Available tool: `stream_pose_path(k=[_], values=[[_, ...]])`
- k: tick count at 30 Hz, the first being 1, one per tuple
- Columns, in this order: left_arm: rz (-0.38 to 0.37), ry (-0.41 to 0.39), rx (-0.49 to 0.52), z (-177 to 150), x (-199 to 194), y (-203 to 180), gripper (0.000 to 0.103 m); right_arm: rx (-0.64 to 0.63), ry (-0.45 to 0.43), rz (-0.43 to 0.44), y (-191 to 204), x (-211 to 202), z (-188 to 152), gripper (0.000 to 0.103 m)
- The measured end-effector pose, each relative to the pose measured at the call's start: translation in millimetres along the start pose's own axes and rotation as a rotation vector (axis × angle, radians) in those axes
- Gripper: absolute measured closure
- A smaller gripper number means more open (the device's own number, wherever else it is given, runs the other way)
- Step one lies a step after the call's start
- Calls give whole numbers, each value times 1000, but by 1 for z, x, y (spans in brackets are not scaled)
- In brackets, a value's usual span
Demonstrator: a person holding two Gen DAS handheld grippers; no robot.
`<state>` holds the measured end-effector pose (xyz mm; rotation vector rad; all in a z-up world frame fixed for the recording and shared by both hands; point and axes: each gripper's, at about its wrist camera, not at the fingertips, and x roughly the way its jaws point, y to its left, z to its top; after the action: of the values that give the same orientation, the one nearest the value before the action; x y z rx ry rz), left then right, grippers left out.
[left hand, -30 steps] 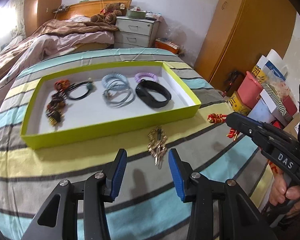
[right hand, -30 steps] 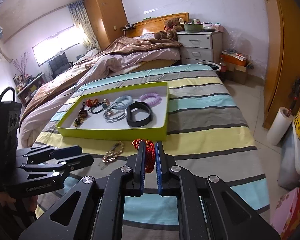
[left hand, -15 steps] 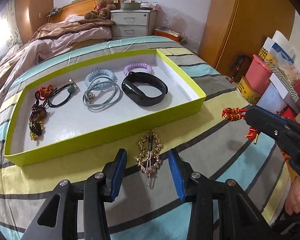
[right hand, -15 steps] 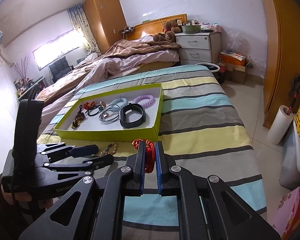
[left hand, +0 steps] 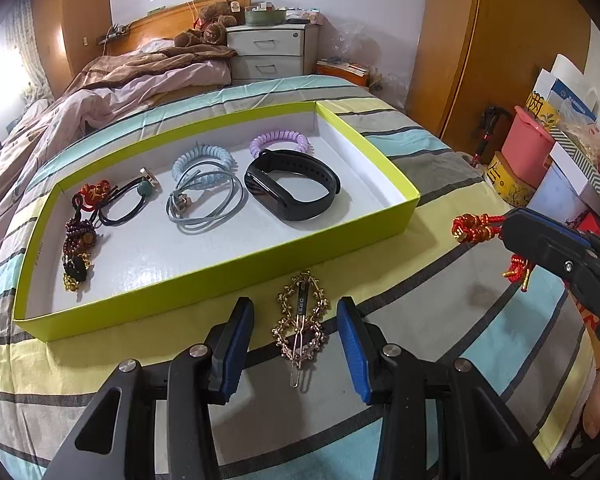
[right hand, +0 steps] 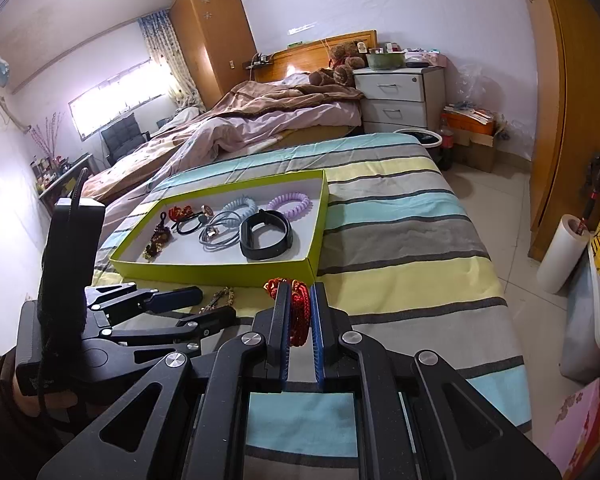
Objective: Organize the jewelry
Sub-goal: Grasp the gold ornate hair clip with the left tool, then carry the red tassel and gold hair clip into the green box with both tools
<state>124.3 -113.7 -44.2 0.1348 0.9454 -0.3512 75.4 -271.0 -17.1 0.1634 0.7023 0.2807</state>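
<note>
Left wrist view shows the gold hair clip (left hand: 301, 320) lying on the striped bed (left hand: 440, 320) at lower centre, right between the spread jaws of the left gripper (left hand: 296, 344) and touching neither, just in front of the green tray (left hand: 228, 276). Its long axis runs up and down the frame, along the jaws, pin end pointing at the camera, so the left hand is much nearer. At right, the right gripper (left hand: 508, 232) pinches a red knotted cord (left hand: 474, 229).

Red cord (right hand: 299, 312) running hidden between right gripper (right hand: 299, 332) pads; its tail (left hand: 518, 272) disappearing behind that gripper.
</note>
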Motion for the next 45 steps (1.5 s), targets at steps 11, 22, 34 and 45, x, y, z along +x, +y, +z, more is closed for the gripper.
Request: stream_pose_path(k=[11, 22, 34, 45], values=[[-8, -6, 1, -3, -3, 1, 79, 2, 1, -10, -1, 1, 2, 94], [-25, -15, -5, -4, -8, 5, 86, 0, -3, -17, -1, -1, 1, 94], [-43, -27, -26, -7, -16, 10, 89, 7, -7, -20, 0, -4, 1, 94], [-37, -62, -55, -10, -36, 21, 89, 1, -11, -11, 6, -8, 4, 94]])
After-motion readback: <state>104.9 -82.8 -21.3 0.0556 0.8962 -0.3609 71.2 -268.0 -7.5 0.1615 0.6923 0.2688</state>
